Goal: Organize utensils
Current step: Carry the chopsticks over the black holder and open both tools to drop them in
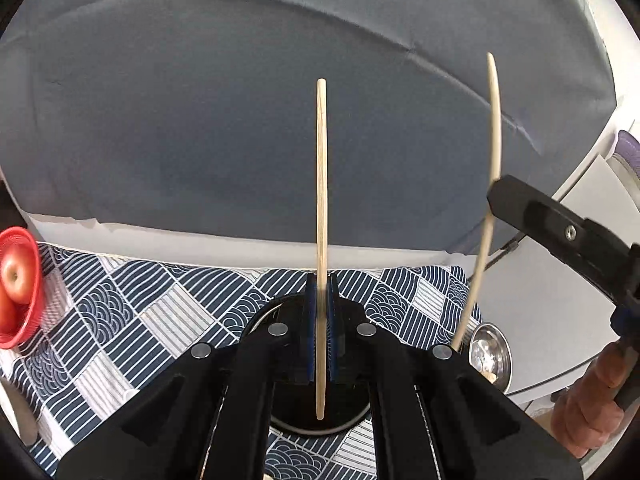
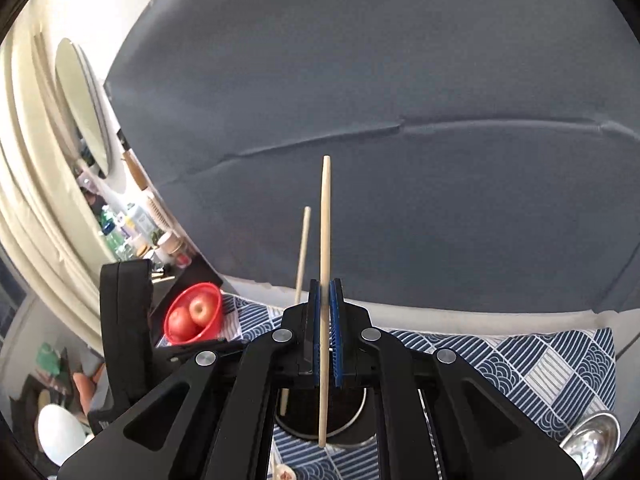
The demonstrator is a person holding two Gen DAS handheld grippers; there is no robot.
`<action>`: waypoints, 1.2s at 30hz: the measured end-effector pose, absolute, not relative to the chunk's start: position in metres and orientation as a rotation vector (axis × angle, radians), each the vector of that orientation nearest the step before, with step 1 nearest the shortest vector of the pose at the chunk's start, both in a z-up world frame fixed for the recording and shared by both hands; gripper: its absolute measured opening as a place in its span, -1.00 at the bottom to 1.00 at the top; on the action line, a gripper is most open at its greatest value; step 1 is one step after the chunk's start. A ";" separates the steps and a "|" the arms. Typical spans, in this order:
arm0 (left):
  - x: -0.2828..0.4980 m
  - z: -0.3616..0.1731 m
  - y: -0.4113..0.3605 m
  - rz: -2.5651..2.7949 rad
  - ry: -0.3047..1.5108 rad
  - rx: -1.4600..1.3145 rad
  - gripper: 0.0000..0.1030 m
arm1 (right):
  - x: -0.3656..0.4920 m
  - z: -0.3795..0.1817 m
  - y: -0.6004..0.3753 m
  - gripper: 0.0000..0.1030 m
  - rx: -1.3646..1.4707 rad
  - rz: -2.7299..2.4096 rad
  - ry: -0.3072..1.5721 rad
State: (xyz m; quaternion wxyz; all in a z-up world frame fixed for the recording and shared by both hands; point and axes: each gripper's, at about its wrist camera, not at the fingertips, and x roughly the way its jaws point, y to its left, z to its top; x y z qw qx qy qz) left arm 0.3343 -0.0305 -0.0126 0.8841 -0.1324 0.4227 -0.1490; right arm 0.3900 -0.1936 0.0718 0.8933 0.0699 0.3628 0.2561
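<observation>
Left gripper: we see the left gripper [image 1: 320,336] clamped on a wooden chopstick [image 1: 321,184], which stands upright between its blue pads [image 1: 310,332].
Right gripper: we see the right gripper [image 2: 326,336] clamped on a second chopstick [image 2: 325,240], likewise upright.
Chopstick ends: the lower end of each chopstick hangs above a dark round holder [image 2: 320,420] with a metal rim.
Holder: it stands on the bench, on a blue-and-white patterned cloth [image 1: 132,316].
Metal bowl: we find a metal bowl [image 1: 490,356] near the cloth's right edge.
Red basket: a red basket [image 2: 208,300] holding apples [image 2: 200,308] sits at the cloth's far left corner.
Backdrop: a grey sheet [image 1: 200,120] rises behind the bench's far edge.
</observation>
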 end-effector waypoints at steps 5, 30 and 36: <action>0.336 -0.026 -0.032 -0.318 0.871 -0.273 -0.91 | 0.401 0.055 -0.182 -0.91 0.121 0.465 0.746; 0.300 -0.041 -0.041 -0.306 0.896 -0.235 -0.90 | 0.378 -0.002 -0.185 -0.91 0.060 0.504 0.850; 0.287 -0.037 -0.042 -0.299 0.912 -0.199 -0.79 | 0.369 0.006 -0.196 -0.83 0.095 0.509 0.836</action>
